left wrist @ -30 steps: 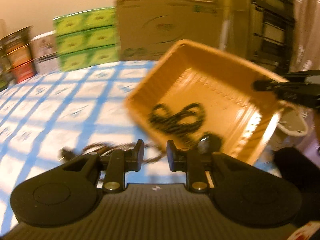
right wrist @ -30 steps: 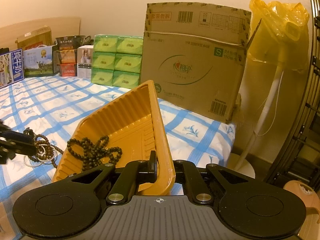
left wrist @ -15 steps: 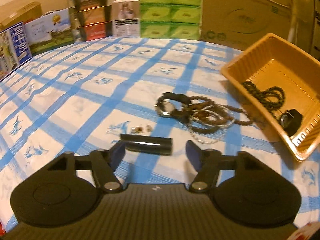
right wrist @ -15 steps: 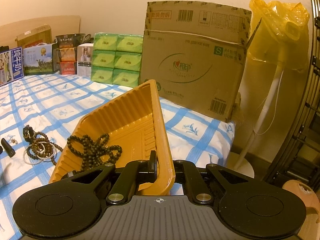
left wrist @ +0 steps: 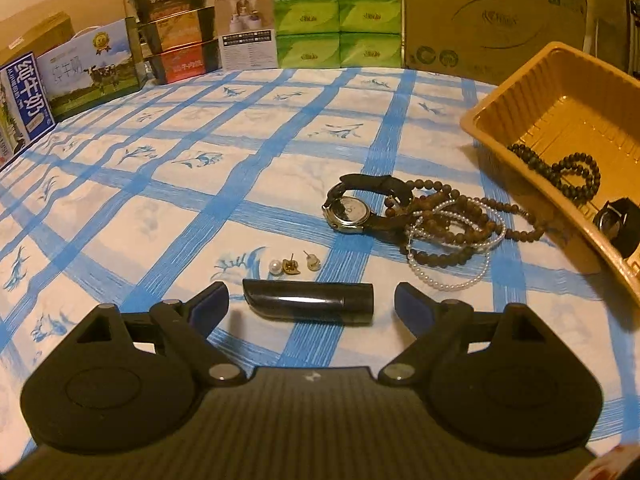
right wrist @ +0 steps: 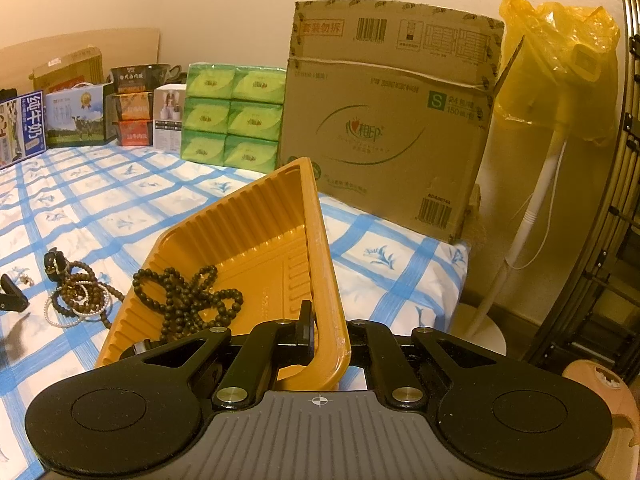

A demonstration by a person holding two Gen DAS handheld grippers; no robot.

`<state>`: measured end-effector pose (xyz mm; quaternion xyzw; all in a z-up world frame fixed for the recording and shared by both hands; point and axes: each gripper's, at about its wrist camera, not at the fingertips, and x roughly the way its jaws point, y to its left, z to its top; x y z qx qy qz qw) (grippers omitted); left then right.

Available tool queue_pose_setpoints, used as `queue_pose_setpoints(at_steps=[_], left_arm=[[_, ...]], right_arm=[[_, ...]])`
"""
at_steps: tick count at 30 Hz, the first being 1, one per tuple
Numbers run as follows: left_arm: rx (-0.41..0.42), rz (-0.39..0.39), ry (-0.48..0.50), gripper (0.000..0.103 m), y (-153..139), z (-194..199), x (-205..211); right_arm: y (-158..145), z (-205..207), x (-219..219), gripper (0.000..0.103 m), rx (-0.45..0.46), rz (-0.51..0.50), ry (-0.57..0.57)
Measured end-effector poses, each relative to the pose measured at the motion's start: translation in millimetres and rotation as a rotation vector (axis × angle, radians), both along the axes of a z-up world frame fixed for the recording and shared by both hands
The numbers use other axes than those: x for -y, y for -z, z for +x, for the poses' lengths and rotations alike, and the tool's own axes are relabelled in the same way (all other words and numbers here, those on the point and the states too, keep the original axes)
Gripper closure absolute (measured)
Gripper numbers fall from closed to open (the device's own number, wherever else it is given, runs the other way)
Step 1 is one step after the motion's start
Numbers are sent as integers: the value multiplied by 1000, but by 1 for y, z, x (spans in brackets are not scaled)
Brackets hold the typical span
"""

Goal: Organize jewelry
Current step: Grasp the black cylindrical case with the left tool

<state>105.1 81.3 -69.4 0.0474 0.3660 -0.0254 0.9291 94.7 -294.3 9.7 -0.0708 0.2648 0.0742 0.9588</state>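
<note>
My left gripper (left wrist: 311, 298) hovers low over the blue-checked cloth, its jaws opening. A black tube (left wrist: 308, 303) lies crosswise between them, untouched. Just beyond it sit small pearl earrings (left wrist: 294, 265). Further off lie a silver-faced watch (left wrist: 351, 213) and a tangle of brown beads and a pearl string (left wrist: 448, 232). The orange tray (left wrist: 520, 80) at the right holds a dark bead necklace (left wrist: 568, 176) and a black watch (left wrist: 616, 220). My right gripper (right wrist: 332, 332) is shut on the near corner rim of the tray (right wrist: 248, 216), which is tipped up.
Milk cartons (left wrist: 24, 96), food boxes (left wrist: 176, 40), green tissue packs (left wrist: 336, 16) and a big cardboard box (right wrist: 384, 128) line the far edge. Right of the cloth's edge stand a fan under a yellow bag (right wrist: 560, 92) and a metal rack (right wrist: 616, 216).
My left gripper swung away from the tray, leftward and down over the cloth. Its jaws spread wide, and the black tube now lies between them. The right gripper and tray stayed put.
</note>
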Motion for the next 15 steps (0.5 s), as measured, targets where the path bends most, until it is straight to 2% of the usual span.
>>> queue_pose_setpoints(at_steps=[4,10,15], left_arm=[[0,-4,3,17,3,3,-1],[0,13,14,28,4,6,-3],[-5,8,17,29,4,9,-6]], right_arm=[[0,0,1,97,-4,1,2],[0,0,1,97,-5,-2,1],[0,0,1,97,-5,-3,0]])
